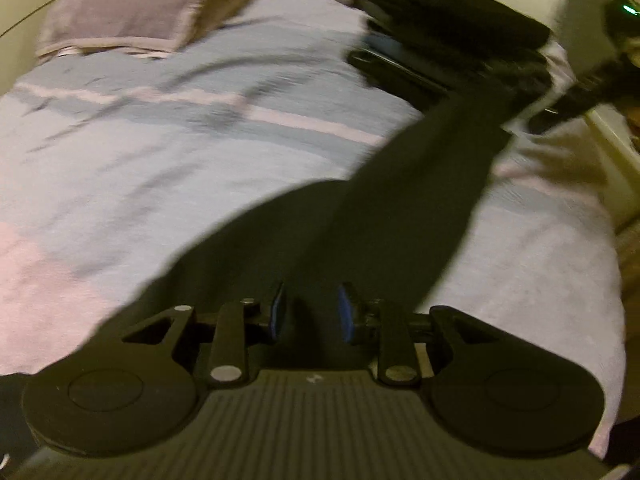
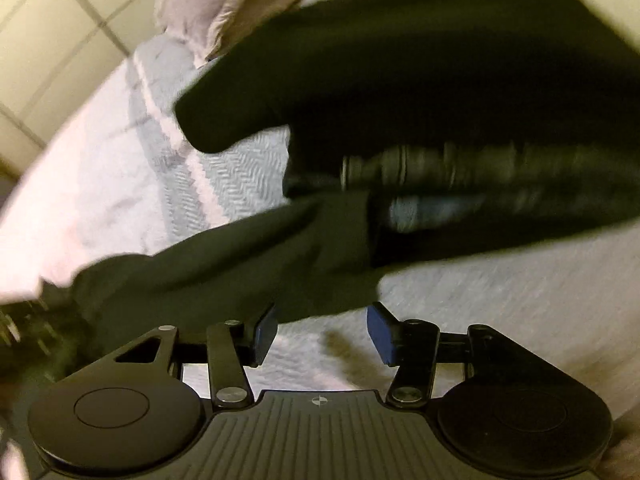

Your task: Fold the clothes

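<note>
Left wrist view: the left gripper (image 1: 310, 312) has its blue pads set a little apart with the dark garment (image 1: 384, 216) between them; blur keeps me from telling whether they truly pinch it. The garment runs as a long strip from the near edge of the bed (image 1: 140, 152) toward the far right corner, where a dark pile (image 1: 452, 44) lies. A pillow (image 1: 132, 12) sits at the far left corner.

Right wrist view: the right gripper (image 2: 322, 328) is spread wide and holds nothing; the garment's (image 2: 248, 260) edge lies just beyond its pads. The pile (image 2: 400, 80) looms behind, too blurred to say if it is folded.

Judging progress: the garment is stretched out, not a neat packet, so its folding looks unfinished.
</note>
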A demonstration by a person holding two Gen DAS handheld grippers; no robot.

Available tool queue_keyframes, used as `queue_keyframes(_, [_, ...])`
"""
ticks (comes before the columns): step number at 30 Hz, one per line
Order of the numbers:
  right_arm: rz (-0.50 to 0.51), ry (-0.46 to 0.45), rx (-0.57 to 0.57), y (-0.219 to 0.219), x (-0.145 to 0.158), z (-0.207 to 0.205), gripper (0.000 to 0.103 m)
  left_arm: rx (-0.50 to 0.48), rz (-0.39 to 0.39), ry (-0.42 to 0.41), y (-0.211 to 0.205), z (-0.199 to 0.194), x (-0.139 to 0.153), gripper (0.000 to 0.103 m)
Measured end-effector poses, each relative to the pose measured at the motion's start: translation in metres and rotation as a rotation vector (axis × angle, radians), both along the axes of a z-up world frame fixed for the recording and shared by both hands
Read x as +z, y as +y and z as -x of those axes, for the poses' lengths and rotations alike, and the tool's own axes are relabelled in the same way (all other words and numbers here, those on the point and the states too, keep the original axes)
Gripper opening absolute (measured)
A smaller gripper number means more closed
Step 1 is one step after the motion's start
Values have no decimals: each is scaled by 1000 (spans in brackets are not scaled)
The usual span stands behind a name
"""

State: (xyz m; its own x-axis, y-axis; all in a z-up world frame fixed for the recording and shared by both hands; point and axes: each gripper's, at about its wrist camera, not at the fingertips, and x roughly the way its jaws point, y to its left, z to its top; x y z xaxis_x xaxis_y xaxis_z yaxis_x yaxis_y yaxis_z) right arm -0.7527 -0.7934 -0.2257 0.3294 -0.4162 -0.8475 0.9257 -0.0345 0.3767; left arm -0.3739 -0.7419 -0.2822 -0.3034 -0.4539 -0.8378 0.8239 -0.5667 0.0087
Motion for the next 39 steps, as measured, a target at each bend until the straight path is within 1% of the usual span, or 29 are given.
queue_keyframes(5, [-9, -147, -208, -4, -42, 19, 53, -93, 5, -33, 7, 25, -10, 24])
queue_keyframes(9, [1, -276, -306, -5, -60, 33, 53, -114, -2, -41, 7, 32, -12, 24])
queue_keyframes(10, [-6, -306, -324, -4, -63, 36, 28, -120, 0, -44, 8, 34, -11, 24])
queue_keyframes(11, [-11, -317, -339, -2, -60, 39, 10, -130, 5, -45, 8, 36, -10, 24])
queue_keyframes(12, [-15, -322, -353, 1, -54, 43, 4, -137, 11, -43, 7, 38, -8, 24])
queue_keyframes(13, [-19, -327, -368, 4, -49, 46, 2, -139, 15, -36, 5, 39, -6, 24])
queue_keyframes(15, [2, -275, -343, 16, -26, 51, 2, -142, 24, -21, 1, 42, -2, 24])
queue_keyframes(17, [-7, -217, -316, 29, -14, 55, 2, -143, 23, -6, -4, 46, 0, 25])
queue_keyframes(20, [-94, -157, -312, 43, -23, 60, 2, -160, 11, 0, -12, 56, -3, 25])
queue_keyframes(22, [-119, -169, -316, 50, -30, 61, 2, -180, 7, -8, -14, 62, -5, 25])
queue_keyframes(24, [-107, -166, -316, 50, -29, 61, 2, -184, 5, -10, -12, 64, -4, 25])
queue_keyframes(26, [-86, -121, -291, 46, -23, 56, 3, -171, 1, -10, -7, 61, -3, 25])
queue_keyframes(27, [-76, -90, -283, 44, -19, 55, 6, -159, -3, -11, -3, 58, -1, 25])
queue_keyframes(29, [-78, -93, -293, 45, -21, 53, 10, -125, -7, -19, 9, 48, 1, 26])
queue_keyframes(30, [-81, -100, -300, 46, -23, 53, 14, -115, -2, -35, 17, 44, 2, 27])
queue_keyframes(31, [-84, -107, -307, 47, -24, 52, 24, -123, 13, -72, 27, 43, 1, 27])
queue_keyframes(32, [-88, -114, -314, 48, -26, 51, 30, -131, 29, -109, 37, 41, -1, 27])
queue_keyframes(33, [-91, -121, -321, 49, -27, 51, 43, -154, 50, -152, 48, 42, -3, 27])
queue_keyframes(34, [-94, -128, -328, 49, -29, 50, 53, -206, 82, -208, 59, 47, -7, 27])
queue_keyframes(37, [-103, -149, -350, 52, -34, 48, 55, -360, 180, -339, 82, 64, -24, 28])
queue_keyframes(39, [-110, -163, -364, 54, -37, 47, 55, -447, 248, -404, 88, 78, -38, 28])
